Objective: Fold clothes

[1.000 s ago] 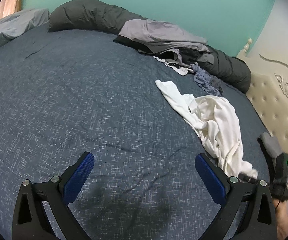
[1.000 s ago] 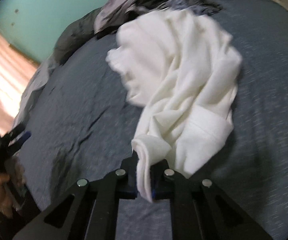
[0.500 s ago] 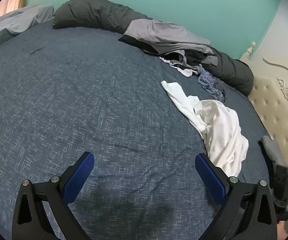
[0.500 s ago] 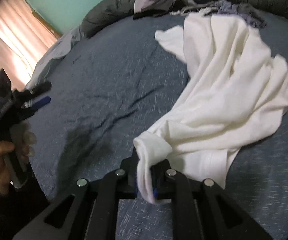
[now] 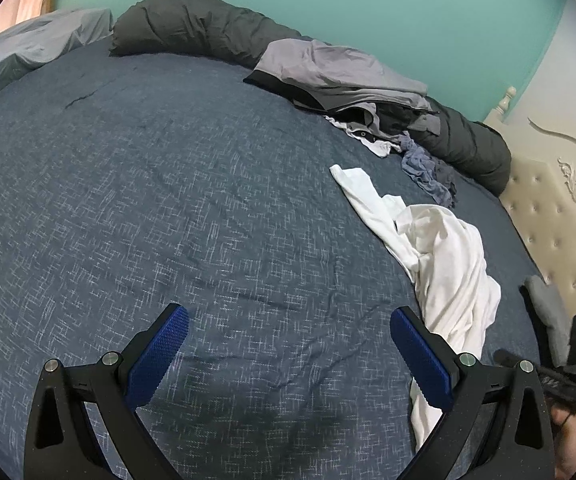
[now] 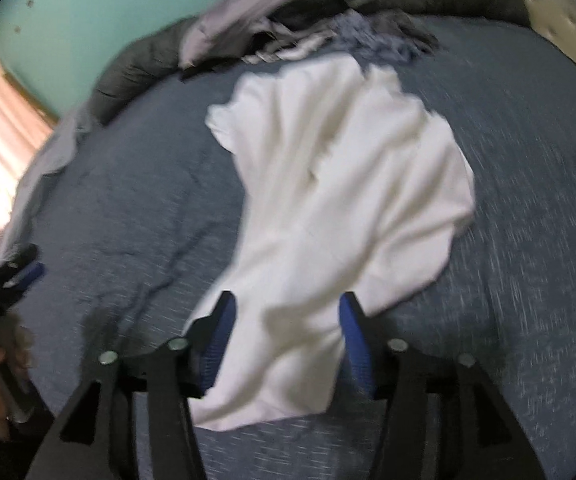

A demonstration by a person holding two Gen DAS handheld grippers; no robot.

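A crumpled white shirt (image 6: 344,200) lies on the dark blue bedspread (image 6: 528,160). My right gripper (image 6: 288,320) hovers over the shirt's near end, and its jaws are opening. The cloth lies between the blue pads (image 6: 221,332) without being pinched. In the left wrist view the same white shirt (image 5: 444,256) stretches along the right side of the bedspread (image 5: 167,200). My left gripper (image 5: 288,344) stands open above bare bedspread, left of the shirt, with nothing between its fingers. The right gripper (image 5: 568,364) shows at the far right edge there.
A pile of grey, dark and blue clothes (image 5: 368,96) lies at the far side against a rolled dark duvet (image 5: 191,32). A cream tufted headboard (image 5: 556,216) bounds the right. A hand holding the left gripper (image 6: 3,304) shows at the right view's left edge.
My right gripper let go of the white shirt's edge and its jaws spread apart. The shirt dropped flatter onto the bed. The left gripper stayed open and barely moved.
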